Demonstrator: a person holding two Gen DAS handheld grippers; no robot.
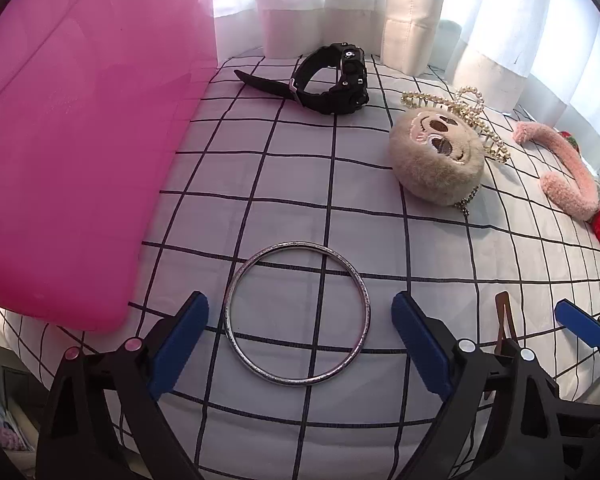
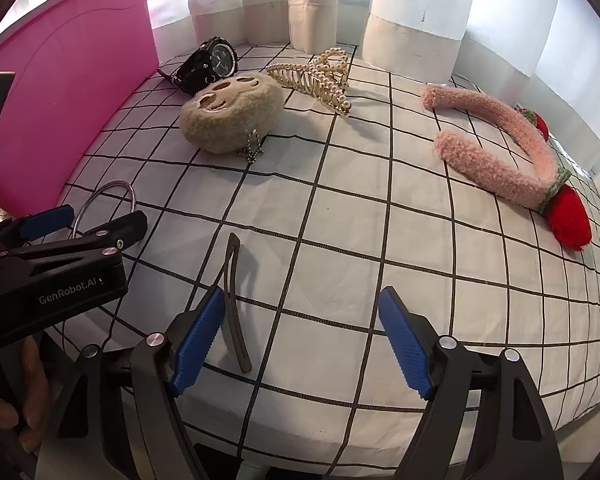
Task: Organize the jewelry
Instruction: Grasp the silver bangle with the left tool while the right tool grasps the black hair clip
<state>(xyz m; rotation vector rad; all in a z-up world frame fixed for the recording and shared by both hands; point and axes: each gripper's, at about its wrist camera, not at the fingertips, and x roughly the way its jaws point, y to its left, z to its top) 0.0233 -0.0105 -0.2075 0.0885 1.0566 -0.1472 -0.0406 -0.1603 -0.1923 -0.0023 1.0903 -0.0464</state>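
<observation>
My jaws gaped wide, empty, over the gridded cloth.
Thin metal bangle (image 1: pixel 296 314) lay between them; "GenRobot.AI" marked my left gripper (image 2: pixel 86 220) at nine o'clock.

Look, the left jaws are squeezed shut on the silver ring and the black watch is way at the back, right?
Not quite. The left gripper has its jaws wide open, one on each side of the silver ring, which lies flat on the checked cloth, as the left wrist view shows. The black watch is indeed at the back.
</observation>
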